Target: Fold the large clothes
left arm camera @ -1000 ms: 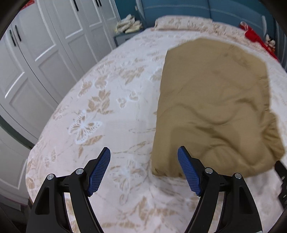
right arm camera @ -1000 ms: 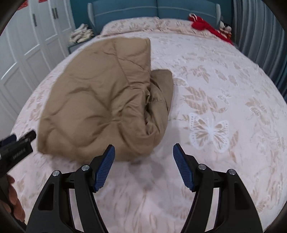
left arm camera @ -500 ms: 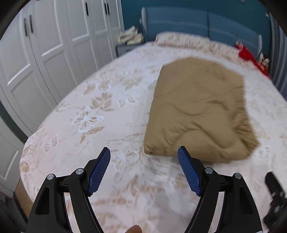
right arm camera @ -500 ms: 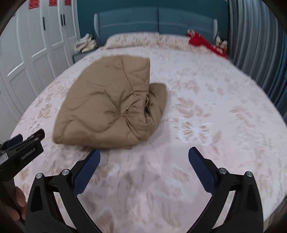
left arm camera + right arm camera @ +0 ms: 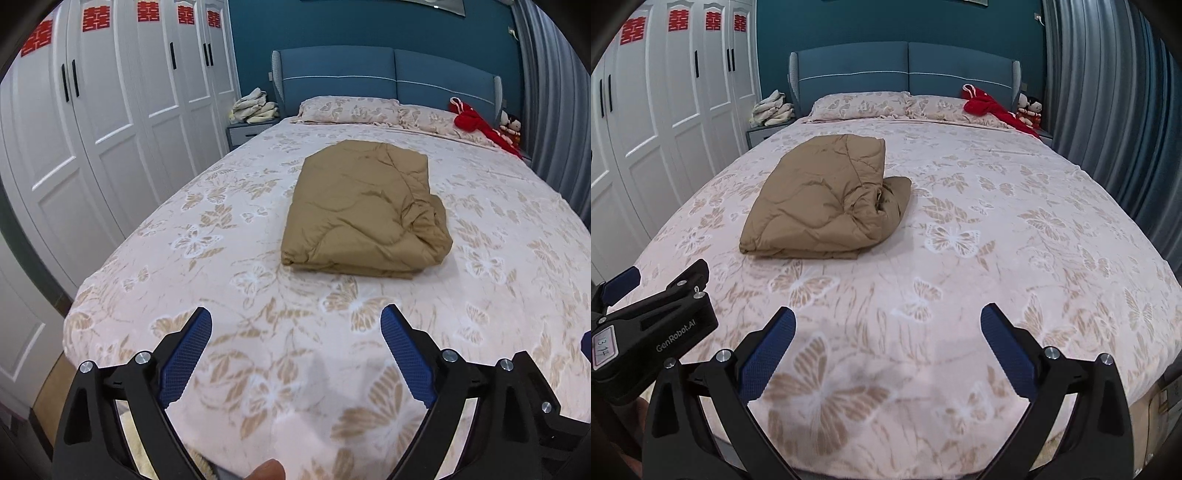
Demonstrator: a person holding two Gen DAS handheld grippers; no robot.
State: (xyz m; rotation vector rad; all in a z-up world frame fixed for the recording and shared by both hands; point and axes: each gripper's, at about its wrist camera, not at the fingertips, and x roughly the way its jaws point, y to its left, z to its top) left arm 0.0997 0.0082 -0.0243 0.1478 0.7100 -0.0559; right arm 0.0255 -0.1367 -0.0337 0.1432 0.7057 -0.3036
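Butterfly-print bedding covers your bed [image 5: 258, 221] between white wardrobes [image 5: 110, 129] and grey curtains [image 5: 1108, 129]; the folded tan quilt [image 5: 364, 218] lies mid-bed, left of centre. Only your right view shows the left tool [image 5: 646, 291] from outside. Both tools angle downward near the foot edge: left tool still opening and empty, right tool [image 5: 886, 332] spread wide, empty.

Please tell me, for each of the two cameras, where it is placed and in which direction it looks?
Left wrist: sits on the left gripper, jaws opening and empty, facing along the bed toward the headboard; a fingertip shows below.
Right wrist: sits on the open right gripper, facing likewise; the left gripper shows beside it.
Shared: folded tan garment, headboard, wardrobe.
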